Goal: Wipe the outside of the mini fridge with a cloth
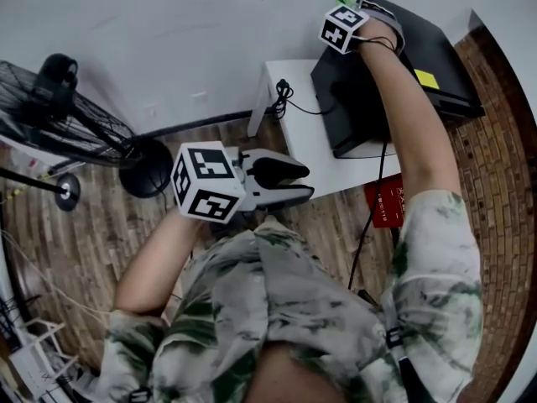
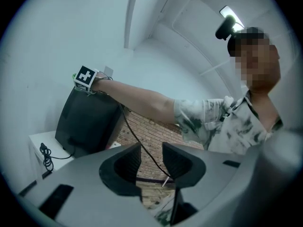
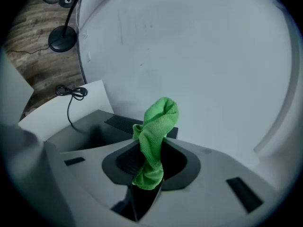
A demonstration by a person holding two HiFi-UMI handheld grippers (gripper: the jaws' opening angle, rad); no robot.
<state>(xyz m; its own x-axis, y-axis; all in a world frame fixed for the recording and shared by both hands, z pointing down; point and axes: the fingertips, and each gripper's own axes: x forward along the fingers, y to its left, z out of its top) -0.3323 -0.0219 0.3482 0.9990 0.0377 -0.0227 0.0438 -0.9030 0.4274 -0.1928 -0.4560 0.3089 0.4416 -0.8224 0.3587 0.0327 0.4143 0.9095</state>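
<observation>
Here, the right claw (image 3: 154, 145) pinches the cloth (image 3: 161, 119), which points straight out; left claw (image 2: 150, 151) parted, empty.

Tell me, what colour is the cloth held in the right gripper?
Bright green. The cloth shows best in the right gripper view.

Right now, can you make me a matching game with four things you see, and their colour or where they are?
Things
1. cloth
2. mini fridge
3. fan
4. left gripper

Descriptions
A. black, sitting on the white table
B. jaws apart, nothing between them
C. standing on the wooden floor
D. green, pinched in the right gripper

Right pairs: 1-D, 2-A, 3-C, 4-B.
</observation>
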